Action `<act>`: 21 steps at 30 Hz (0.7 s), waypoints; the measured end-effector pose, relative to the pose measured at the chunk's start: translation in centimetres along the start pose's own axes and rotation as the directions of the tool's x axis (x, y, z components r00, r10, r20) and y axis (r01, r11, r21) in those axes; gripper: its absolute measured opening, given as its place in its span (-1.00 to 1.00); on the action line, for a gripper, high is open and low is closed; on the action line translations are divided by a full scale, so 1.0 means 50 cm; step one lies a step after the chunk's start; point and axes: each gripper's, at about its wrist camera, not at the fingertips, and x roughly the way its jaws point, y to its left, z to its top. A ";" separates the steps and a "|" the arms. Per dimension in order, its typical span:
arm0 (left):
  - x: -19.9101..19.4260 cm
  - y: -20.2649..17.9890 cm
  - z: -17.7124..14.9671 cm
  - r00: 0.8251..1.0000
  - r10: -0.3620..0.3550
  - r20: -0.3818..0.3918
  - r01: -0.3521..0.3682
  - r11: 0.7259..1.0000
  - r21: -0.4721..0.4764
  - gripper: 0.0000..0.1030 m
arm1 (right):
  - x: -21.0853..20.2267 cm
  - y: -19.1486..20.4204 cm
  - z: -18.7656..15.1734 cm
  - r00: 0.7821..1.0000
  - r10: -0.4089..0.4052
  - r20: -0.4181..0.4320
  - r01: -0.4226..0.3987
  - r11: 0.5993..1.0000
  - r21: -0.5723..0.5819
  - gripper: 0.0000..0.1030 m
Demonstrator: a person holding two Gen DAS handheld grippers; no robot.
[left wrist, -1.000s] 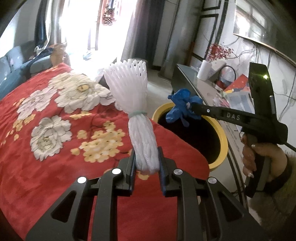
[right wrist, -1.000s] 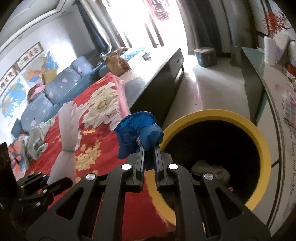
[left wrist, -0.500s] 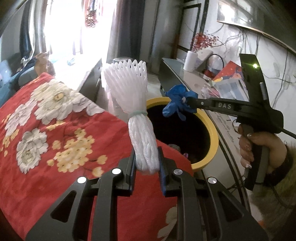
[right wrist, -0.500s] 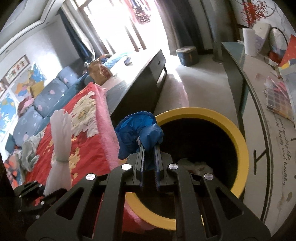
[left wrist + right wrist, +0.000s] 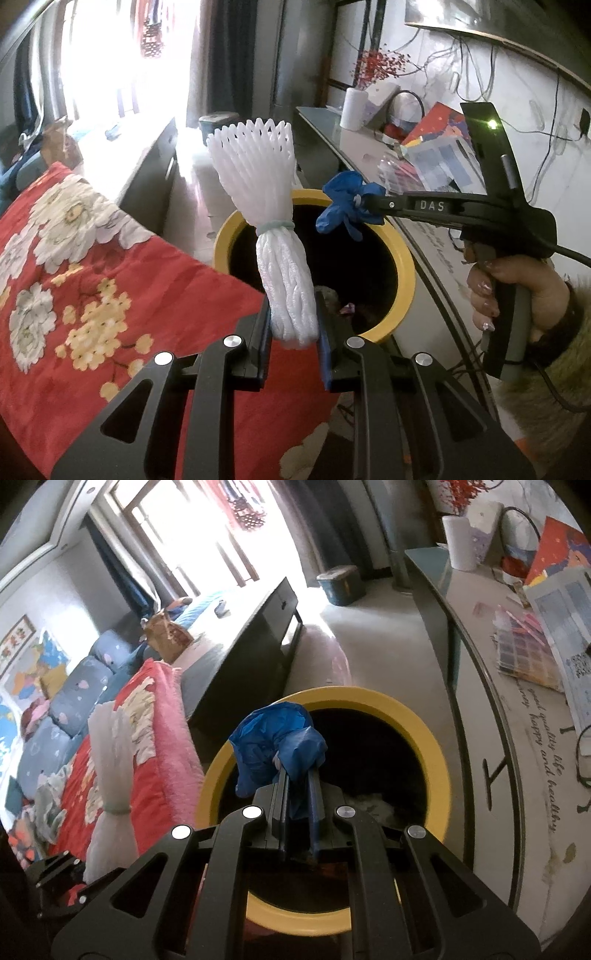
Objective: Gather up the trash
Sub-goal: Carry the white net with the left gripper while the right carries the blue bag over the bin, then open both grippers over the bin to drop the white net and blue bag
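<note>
My left gripper (image 5: 293, 317) is shut on a white foam fruit net (image 5: 273, 229) tied with a green band. It holds the net upright at the near rim of a yellow-rimmed trash bin (image 5: 404, 258). My right gripper (image 5: 297, 775) is shut on a crumpled blue glove (image 5: 275, 742) and holds it above the bin's (image 5: 439, 775) dark opening. The right gripper with the glove (image 5: 345, 210) shows in the left wrist view over the bin's far side. The foam net (image 5: 110, 768) shows at left in the right wrist view. Some trash lies inside the bin.
A red flowered blanket (image 5: 74, 295) lies left of the bin. A grey console table (image 5: 517, 720) with papers, a paper roll (image 5: 458, 542) and boxes runs along the right. A dark low cabinet (image 5: 251, 646) stands behind the bin. A sofa (image 5: 66, 709) is at far left.
Both grippers have moved toward the bin. The glove has gone from the bin's near-left rim to above its opening. The foam net has moved from over the blanket to the bin's rim.
</note>
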 end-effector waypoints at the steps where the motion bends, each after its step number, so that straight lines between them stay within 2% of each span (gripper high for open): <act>1: 0.005 -0.001 0.002 1.000 -0.002 -0.003 0.002 1.000 0.004 -0.61 | -0.001 -0.004 0.000 1.000 -0.001 0.001 0.001 1.000 0.005 -0.90; 14: 0.066 -0.031 0.020 0.999 -0.030 -0.042 0.032 0.998 0.051 -0.61 | -0.008 -0.028 0.005 1.000 -0.012 0.011 0.011 0.999 0.049 -0.89; 18: 0.087 -0.036 0.030 0.998 -0.031 -0.048 0.034 0.997 0.067 -0.57 | -0.007 -0.036 0.004 1.000 -0.004 0.005 0.004 0.997 0.073 -0.78; 21: 0.115 -0.032 0.038 0.997 -0.006 -0.073 0.010 0.998 0.061 -0.36 | -0.010 -0.048 0.003 1.000 0.011 0.002 -0.011 0.993 0.115 -0.49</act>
